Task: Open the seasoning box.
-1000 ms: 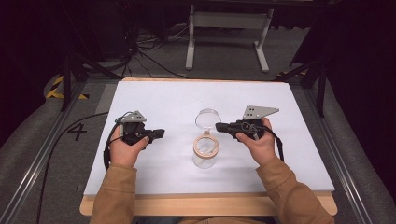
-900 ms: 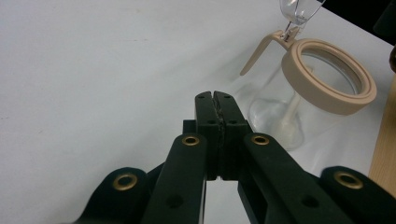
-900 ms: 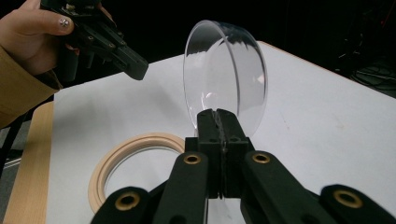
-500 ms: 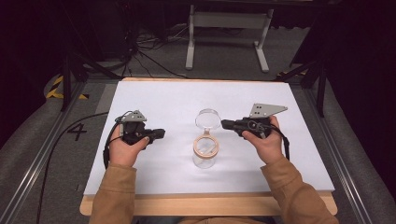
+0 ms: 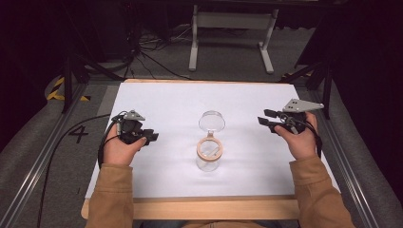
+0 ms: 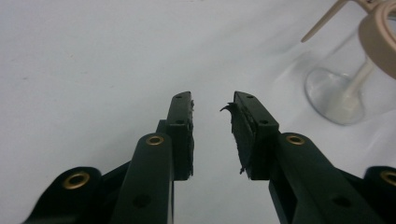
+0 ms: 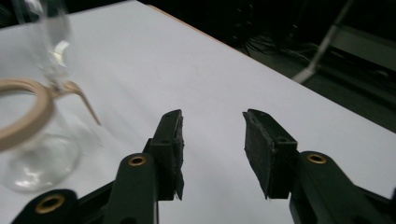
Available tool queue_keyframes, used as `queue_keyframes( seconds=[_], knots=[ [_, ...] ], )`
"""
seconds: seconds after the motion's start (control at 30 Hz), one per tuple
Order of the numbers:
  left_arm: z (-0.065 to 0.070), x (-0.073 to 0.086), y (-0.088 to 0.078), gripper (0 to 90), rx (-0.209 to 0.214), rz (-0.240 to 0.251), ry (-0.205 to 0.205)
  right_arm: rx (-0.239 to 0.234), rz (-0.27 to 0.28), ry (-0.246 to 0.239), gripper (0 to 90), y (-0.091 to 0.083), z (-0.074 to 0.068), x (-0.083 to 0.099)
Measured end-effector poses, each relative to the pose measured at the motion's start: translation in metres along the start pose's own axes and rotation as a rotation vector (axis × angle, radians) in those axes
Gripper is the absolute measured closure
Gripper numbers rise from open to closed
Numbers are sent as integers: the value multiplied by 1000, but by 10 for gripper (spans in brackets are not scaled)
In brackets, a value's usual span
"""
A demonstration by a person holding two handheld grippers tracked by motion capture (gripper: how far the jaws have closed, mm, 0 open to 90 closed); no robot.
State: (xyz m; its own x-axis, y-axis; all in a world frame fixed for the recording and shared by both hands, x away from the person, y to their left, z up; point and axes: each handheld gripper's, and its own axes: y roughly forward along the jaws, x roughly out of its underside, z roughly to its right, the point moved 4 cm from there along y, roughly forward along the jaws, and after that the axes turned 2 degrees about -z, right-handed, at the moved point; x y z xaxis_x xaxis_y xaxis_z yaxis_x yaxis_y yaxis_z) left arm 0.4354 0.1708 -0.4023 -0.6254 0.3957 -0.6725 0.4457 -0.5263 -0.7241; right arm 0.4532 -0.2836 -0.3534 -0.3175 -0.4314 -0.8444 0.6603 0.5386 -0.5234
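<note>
A clear glass jar (image 5: pixel 208 159) stands upright near the middle of the white table (image 5: pixel 171 102); a wooden ring (image 5: pixel 209 147) sits on its mouth; just behind it, on the far side, a round glass lid (image 5: pixel 211 120) stands apart from the jar. The left tongs (image 5: pixel 148 137) are held in the person's left hand (image 5: pixel 119 147), off to the left of the jar and well apart from it, pointing toward it; their jaws have just been opening and stand partly apart with nothing between them; in the left gripper view the left tongs (image 6: pixel 212 105) show bare white table in the gap, with the jar (image 6: pixel 348 88) off at the upper right. The right tongs (image 5: pixel 264 117) are in the right hand (image 5: pixel 300 140), well to the right of the jar; their jaws have just been opening too and hold nothing; in the right gripper view the right tongs (image 7: pixel 212 119) gape over bare table, the jar (image 7: pixel 32 140) and its wooden ring (image 7: pixel 28 116) at the left edge.
</note>
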Motion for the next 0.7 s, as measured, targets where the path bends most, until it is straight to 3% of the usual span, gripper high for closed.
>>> queue_keyframes(
  seconds=[0.3,0.5,0.7],
  knots=[
    [-27,10,22,670,-49,-50,-46,68,-97,119,467,-3,39,41],
    [-35,17,34,671,-51,-88,-57,104,-162,185,452,3,59,69],
    [-40,23,43,655,-41,-81,-64,132,-224,223,451,13,70,92]
  ],
)
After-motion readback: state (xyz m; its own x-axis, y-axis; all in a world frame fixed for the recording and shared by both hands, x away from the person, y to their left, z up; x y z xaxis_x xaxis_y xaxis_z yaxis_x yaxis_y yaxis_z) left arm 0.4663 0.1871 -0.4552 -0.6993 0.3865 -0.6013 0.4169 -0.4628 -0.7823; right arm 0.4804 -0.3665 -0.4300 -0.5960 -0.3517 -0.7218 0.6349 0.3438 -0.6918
